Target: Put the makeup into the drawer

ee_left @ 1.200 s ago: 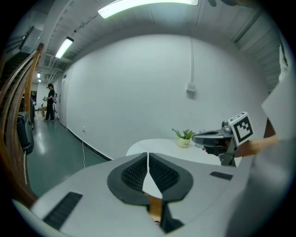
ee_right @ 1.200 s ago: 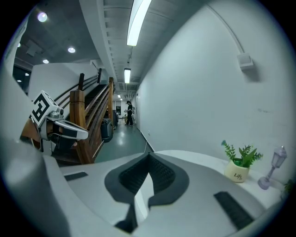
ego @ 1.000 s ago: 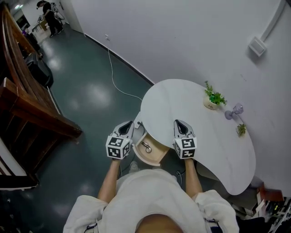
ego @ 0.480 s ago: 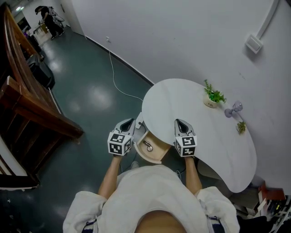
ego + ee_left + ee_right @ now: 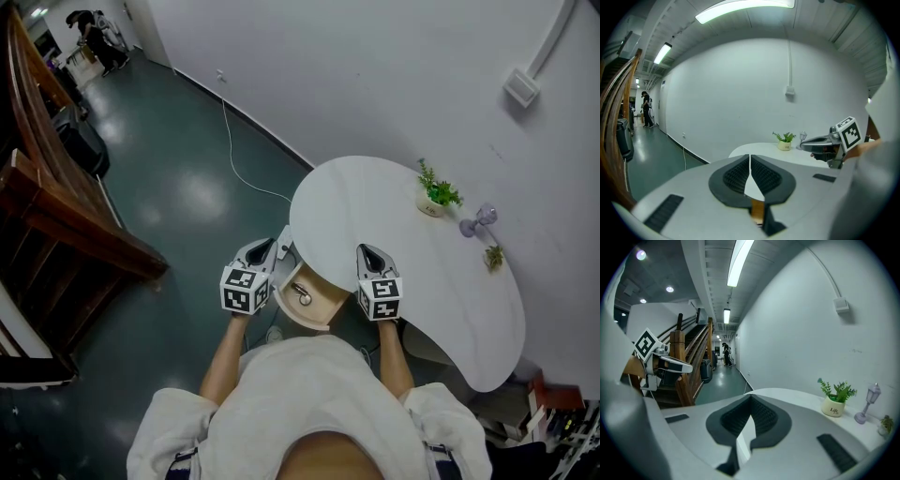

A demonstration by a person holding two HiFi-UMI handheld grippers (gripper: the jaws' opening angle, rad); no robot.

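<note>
Drawer (image 5: pixel 317 312) open, just beside L hand-held gripper (image 5: pixel 262 247)

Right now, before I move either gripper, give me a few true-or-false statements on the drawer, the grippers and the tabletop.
1. The drawer under the table is pulled open. True.
2. The left gripper grips a makeup item. False: its jaws are together with nothing between them.
3. A potted plant stands on the table near the wall. True.
4. The right gripper has its jaws spread wide. False: they are closed and empty.
5. The drawer is empty. False: a small silvery item lies inside.
</note>
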